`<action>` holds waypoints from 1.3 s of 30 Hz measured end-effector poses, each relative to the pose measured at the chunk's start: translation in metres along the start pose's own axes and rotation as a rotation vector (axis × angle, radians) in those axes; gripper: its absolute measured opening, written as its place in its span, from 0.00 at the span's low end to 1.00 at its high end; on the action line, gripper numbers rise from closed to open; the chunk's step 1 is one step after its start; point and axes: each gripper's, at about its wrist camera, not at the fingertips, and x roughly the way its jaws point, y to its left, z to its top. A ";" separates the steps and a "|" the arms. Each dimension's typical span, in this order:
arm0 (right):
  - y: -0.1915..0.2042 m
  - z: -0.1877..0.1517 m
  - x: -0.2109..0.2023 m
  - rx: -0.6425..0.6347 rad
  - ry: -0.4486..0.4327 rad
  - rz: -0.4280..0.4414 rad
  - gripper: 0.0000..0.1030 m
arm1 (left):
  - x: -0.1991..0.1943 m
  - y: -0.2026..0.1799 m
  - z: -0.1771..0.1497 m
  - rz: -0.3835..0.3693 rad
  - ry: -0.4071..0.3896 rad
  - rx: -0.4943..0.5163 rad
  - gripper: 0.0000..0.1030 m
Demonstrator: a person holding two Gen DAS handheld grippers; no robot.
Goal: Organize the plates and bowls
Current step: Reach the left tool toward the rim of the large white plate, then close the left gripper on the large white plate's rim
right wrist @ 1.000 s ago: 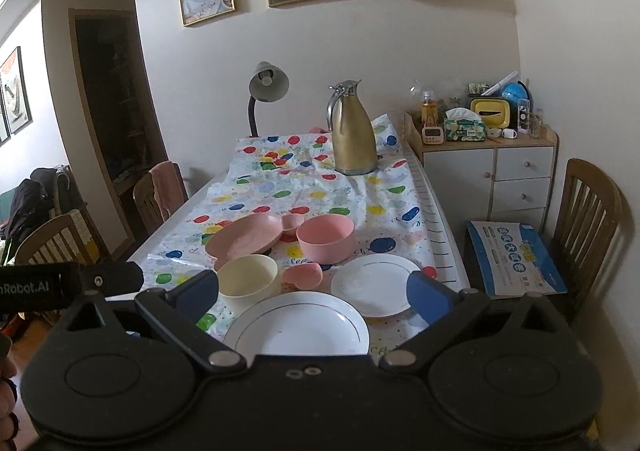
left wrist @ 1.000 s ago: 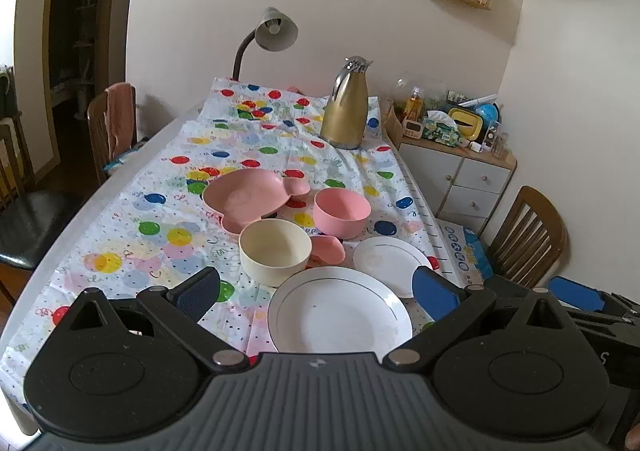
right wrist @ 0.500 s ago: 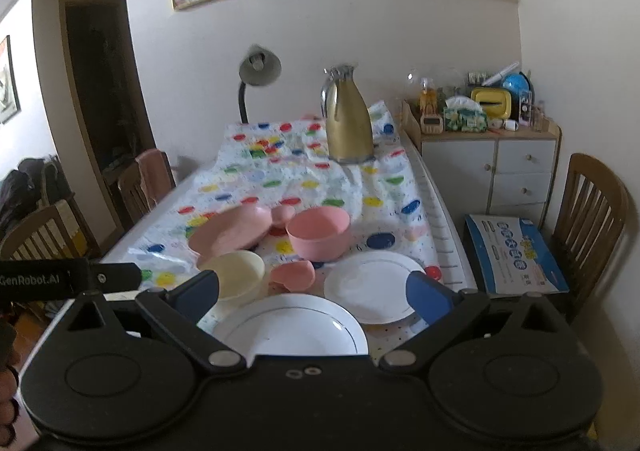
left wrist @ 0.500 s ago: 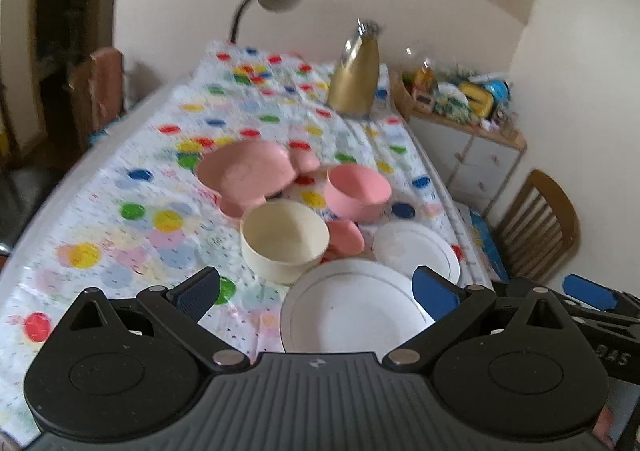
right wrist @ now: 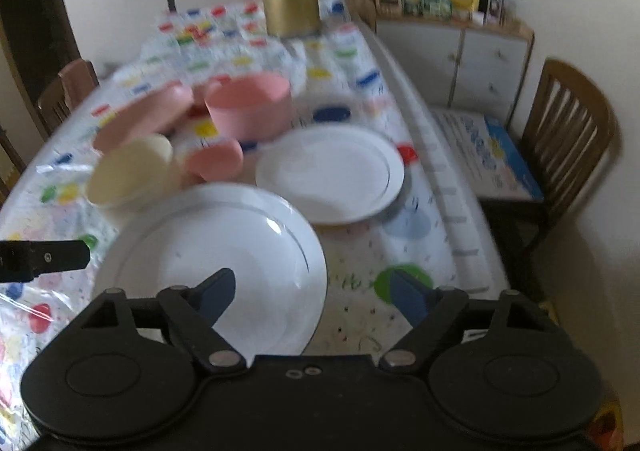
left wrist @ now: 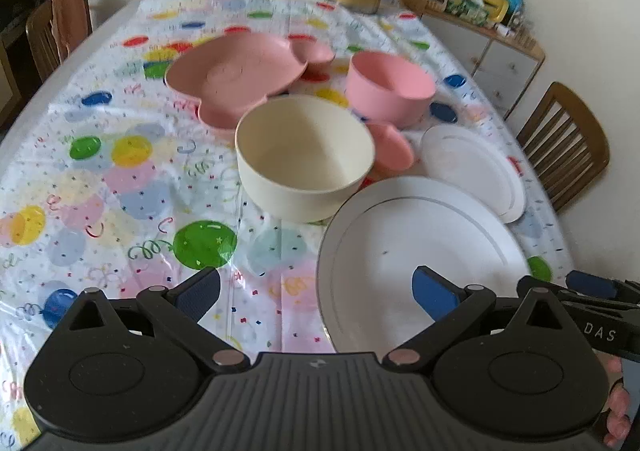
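Large white gold-rimmed dinner plate [left wrist: 420,251] lies flat; relative to it: smaller white plate [left wrist: 472,171] just beyond-right, cream round bowl [left wrist: 304,157] upright beyond-left, small pink cup [left wrist: 390,147], pink bowl [left wrist: 390,89] and pink lobed plastic dish [left wrist: 236,75] farther beyond.

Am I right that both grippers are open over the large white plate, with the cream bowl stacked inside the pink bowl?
Not quite. The cream bowl sits on the tablecloth by itself, beside the pink bowl, as the left wrist view shows. Both the left gripper and right gripper are indeed open over the large white plate.
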 end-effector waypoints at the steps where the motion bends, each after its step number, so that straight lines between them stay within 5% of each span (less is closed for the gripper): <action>1: -0.001 0.000 0.005 0.011 0.017 -0.005 0.75 | 0.006 0.002 0.001 -0.006 0.011 0.002 0.99; 6: -0.007 -0.001 0.027 0.066 0.080 -0.015 0.68 | 0.027 0.005 0.003 -0.035 0.048 0.009 0.93; 11: -0.011 0.002 0.037 0.112 0.108 -0.008 0.49 | 0.040 0.006 0.005 -0.056 0.092 -0.009 0.70; 26: -0.021 0.007 0.044 0.199 0.141 0.094 0.17 | 0.050 0.006 0.006 -0.088 0.147 -0.113 0.32; 39: -0.027 0.006 0.038 0.188 0.151 0.148 0.10 | 0.038 0.007 0.001 -0.079 0.125 -0.148 0.23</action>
